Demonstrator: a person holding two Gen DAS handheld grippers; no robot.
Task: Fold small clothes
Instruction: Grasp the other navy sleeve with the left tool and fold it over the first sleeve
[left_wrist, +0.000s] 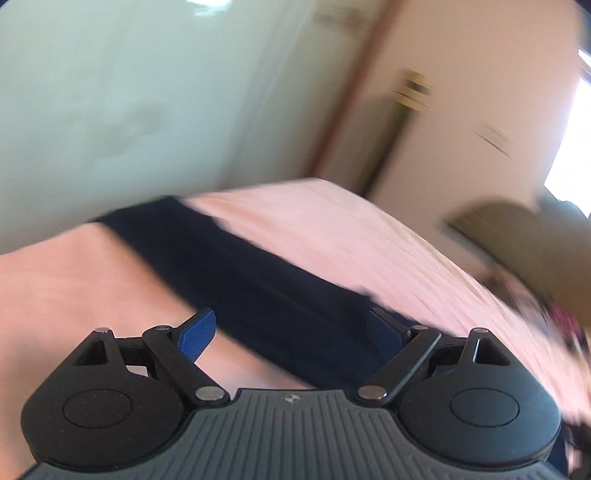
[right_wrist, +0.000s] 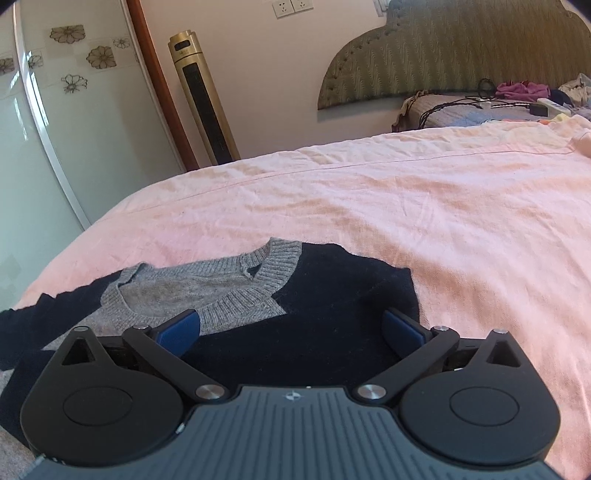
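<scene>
Your right gripper (right_wrist: 291, 332) hovers low over the navy-and-grey sweater (right_wrist: 314, 295), jaws spread wide, empty; your left gripper (left_wrist: 295, 328), equally wide, holds nothing above its navy sleeve (left_wrist: 258, 266) on the pink bedsheet (right_wrist: 406, 192).

Sweater (right_wrist: 258, 306) on bed (right_wrist: 443, 206), headboard (right_wrist: 454, 48) probably behind.

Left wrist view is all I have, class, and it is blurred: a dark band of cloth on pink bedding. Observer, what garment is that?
Observer: A navy sweater with a grey V-neck collar, lying flat on the pink sheet.
Operator: Is the right gripper holding it?
Observer: No. The right gripper is open over the sweater's shoulder, jaws wide apart.
Operator: Anything else on the bed?
Observer: Loose clothes and cables near the headboard.
</scene>
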